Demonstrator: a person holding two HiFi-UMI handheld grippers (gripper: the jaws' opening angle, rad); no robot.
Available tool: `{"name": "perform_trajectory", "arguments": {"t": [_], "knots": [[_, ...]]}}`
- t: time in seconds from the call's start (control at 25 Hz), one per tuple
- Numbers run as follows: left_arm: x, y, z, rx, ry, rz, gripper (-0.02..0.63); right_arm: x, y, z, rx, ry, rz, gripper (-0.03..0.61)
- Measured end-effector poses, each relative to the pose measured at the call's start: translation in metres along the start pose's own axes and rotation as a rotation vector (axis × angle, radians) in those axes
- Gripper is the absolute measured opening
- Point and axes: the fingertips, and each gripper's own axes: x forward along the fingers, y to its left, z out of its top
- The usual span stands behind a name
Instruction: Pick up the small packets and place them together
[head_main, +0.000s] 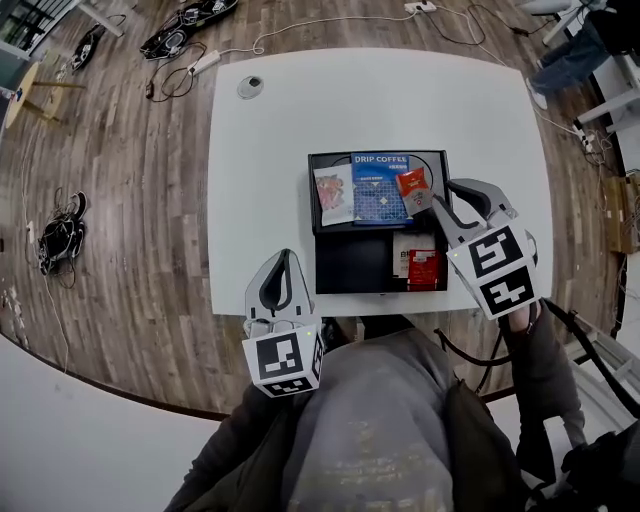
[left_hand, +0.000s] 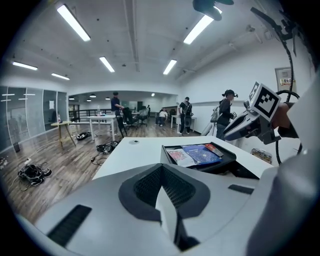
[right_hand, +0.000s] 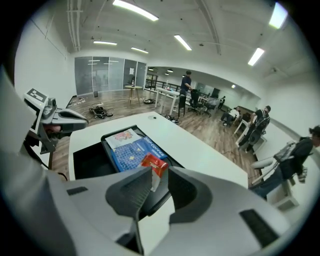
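The right gripper (right_hand: 160, 169) holds its jaws apart about the red packet (right_hand: 154, 164) beside the blue packet (right_hand: 133, 153); letting go or taking, I cannot judge.

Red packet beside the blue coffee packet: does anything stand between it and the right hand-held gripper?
Nothing visible does. The red packet lies right at the open tips of the right hand-held gripper.

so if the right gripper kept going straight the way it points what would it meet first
Most likely the small red packet: it sits just ahead of the right gripper, in the gap between its open fingers. Depth is unclear, so it may already be touching.
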Motion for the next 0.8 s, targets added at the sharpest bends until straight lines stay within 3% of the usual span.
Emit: {"name": "perform_trajectory", "arguments": {"t": [0.28,0.48,0.8], "knots": [[-0.011,-0.016,-0.006,0.018,-0.006,-0.062,-0.002,-0.033,0.04,-0.029,0.009,-0.012,0.077,0.1],[-0.017,-0.02,-0.013,0.031,0.005,-0.075,-0.002,-0.016,0.079,-0.074,-0.077,0.126,0.199,0.1],[-0.011,-0.014,-0.017,0.021,0.026,-0.052,-0.002,0.012,0.095,-0.111,-0.284,0.333,0.313,0.1]]}}
